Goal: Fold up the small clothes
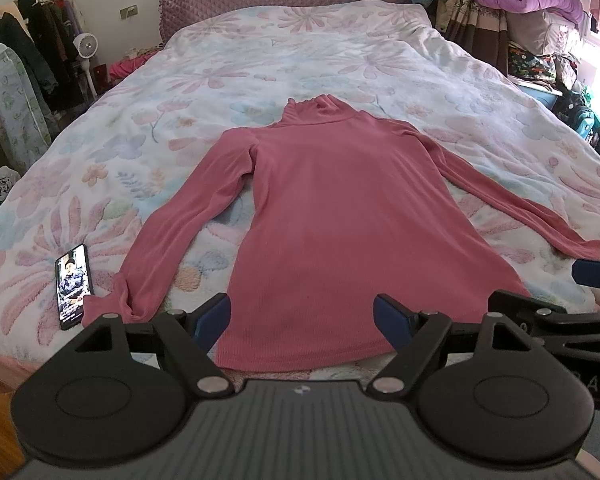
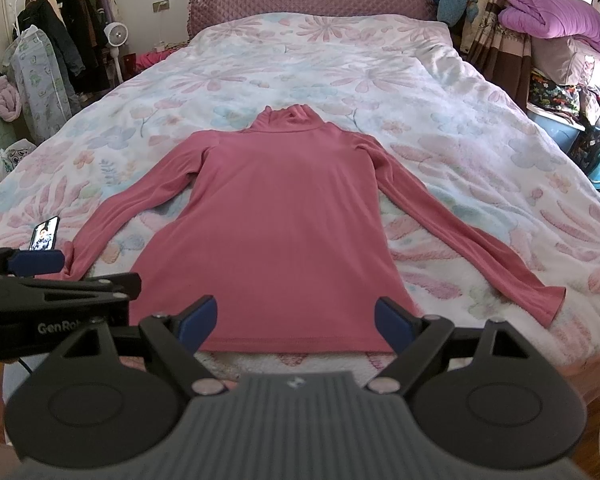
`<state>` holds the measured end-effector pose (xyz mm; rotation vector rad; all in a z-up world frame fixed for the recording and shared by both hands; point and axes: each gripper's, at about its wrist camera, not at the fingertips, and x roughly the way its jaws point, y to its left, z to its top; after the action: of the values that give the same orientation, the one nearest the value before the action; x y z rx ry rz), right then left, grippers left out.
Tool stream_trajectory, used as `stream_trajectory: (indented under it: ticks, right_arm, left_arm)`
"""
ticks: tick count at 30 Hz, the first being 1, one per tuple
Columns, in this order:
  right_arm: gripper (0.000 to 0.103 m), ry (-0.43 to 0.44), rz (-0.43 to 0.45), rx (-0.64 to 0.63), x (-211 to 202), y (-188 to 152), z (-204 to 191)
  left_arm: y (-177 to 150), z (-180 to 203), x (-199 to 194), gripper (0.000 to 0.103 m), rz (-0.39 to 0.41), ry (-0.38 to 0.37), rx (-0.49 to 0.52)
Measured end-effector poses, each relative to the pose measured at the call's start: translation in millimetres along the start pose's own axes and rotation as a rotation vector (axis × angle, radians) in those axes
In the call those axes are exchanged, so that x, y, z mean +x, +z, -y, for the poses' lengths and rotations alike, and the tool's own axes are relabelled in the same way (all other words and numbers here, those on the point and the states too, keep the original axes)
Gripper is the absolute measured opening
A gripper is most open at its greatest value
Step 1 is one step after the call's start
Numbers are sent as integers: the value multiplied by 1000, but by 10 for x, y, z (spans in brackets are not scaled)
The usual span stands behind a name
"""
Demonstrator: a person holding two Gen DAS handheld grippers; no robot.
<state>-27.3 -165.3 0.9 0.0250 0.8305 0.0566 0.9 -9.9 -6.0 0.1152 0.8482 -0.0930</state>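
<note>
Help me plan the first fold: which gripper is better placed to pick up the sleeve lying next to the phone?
Probably left. The left gripper hangs open on the side of that sleeve cuff and the phone; the right gripper is nearer the other sleeve.

The left tongs (image 1: 302,318) are held level and point forward, their two blue-padded fingers (image 1: 212,316) spread wide apart with nothing between them. The right tongs (image 2: 296,320) sit in the same pose, fingers (image 2: 394,318) equally wide and empty. The two are side by side and close: the right tongs' black frame and a blue tip enter the left wrist view from the right edge, and the left tongs show likewise at the left edge of the right wrist view.
</note>
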Motion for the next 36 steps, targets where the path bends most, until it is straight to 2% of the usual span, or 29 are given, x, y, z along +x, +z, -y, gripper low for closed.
stream_trajectory:
  ticks: [29, 33, 36]
  right_arm:
    - [82, 0, 1, 0, 9, -2, 6]
    - [82, 4, 8, 11, 21, 5, 52]
    - [82, 18, 54, 23, 24, 35, 149]
  left_arm:
    - [-6, 4, 6, 94, -8, -7, -3]
    - [51, -107, 73, 86, -15, -53, -18]
    - [135, -291, 142, 80, -11, -70, -41]
